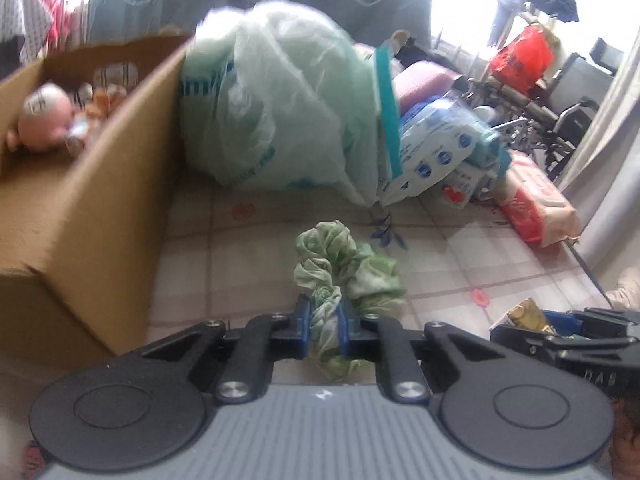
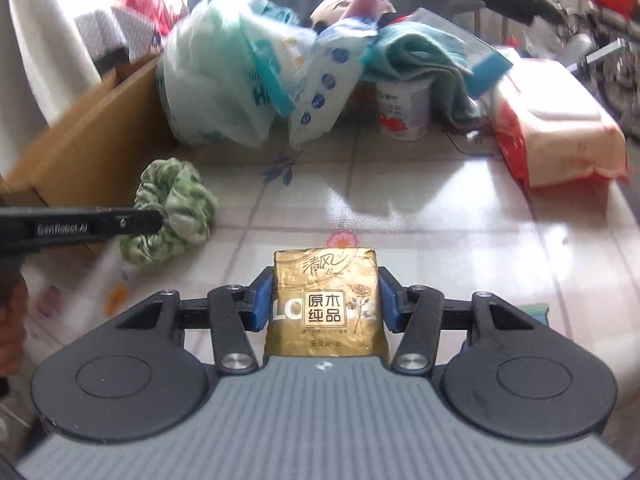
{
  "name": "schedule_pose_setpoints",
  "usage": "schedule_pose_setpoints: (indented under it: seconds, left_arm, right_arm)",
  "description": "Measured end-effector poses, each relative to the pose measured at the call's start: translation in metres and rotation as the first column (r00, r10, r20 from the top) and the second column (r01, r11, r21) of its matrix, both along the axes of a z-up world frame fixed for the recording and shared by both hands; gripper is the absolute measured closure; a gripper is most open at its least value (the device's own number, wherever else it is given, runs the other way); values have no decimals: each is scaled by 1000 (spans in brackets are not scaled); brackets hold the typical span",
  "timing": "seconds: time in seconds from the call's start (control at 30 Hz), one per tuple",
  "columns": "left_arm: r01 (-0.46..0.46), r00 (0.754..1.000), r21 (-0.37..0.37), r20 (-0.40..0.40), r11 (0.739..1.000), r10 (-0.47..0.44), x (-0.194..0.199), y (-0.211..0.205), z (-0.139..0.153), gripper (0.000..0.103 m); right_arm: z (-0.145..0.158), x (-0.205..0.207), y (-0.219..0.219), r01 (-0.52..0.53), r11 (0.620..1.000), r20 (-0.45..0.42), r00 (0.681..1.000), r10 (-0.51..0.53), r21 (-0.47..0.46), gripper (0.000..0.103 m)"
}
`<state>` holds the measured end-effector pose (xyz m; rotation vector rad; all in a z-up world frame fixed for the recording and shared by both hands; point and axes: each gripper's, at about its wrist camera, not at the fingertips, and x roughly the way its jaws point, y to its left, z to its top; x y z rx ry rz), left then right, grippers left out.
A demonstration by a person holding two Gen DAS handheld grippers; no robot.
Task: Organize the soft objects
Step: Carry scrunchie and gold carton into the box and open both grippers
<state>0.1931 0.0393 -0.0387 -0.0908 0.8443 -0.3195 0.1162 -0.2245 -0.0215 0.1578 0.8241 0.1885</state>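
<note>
I am holding a green scrunchie (image 1: 346, 276) with my left gripper (image 1: 324, 326); its 2 blue pads are squeezing a bunched fold of the fabric between them, nearly closed. The rest of the scrunchie is spilling forward over the checked, flowered tablecloth (image 1: 460, 264), and I cannot tell whether it is touching the cloth or hanging just above it. A cardboard box (image 1: 80, 216) is standing just to the left, with a doll (image 1: 44, 116) and other soft toys lying inside it.

My right gripper (image 2: 326, 300) is clamping a small gold tissue pack (image 2: 326, 304), 1 blue pad pressing on each side edge, the printed face turned up toward the camera. In the right wrist view the left gripper's black finger is reaching in from the left edge onto the scrunchie, which is sitting near the box's corner.

Behind both, a pile is crowding the far side of the table: a pale green plastic bag (image 1: 280, 100), a white pack with blue dots (image 2: 320, 92), a teal towel (image 2: 420, 56) draped over a white cup (image 2: 404, 110), and a red and cream tissue packet (image 2: 560, 132) lying to the right.
</note>
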Motion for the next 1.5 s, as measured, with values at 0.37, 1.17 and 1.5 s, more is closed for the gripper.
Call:
schedule_pose_setpoints:
  seconds: [0.37,1.17,1.5]
  left_arm:
    - [19,997,-107,75,994,-11,-16,19,65,88]
    - [-220,972,-91,-100,971,211,236,170,82,86]
    - [-270,936,-36,-246,962,253,317,164,11,52]
  right_arm:
    - [34,-12,-39,118,952,-7,993,-121,284,52]
    - [151,229,204,-225,932,121,973,198,285,52]
    - [117,283,245,-232,949,60,973,224,214,52]
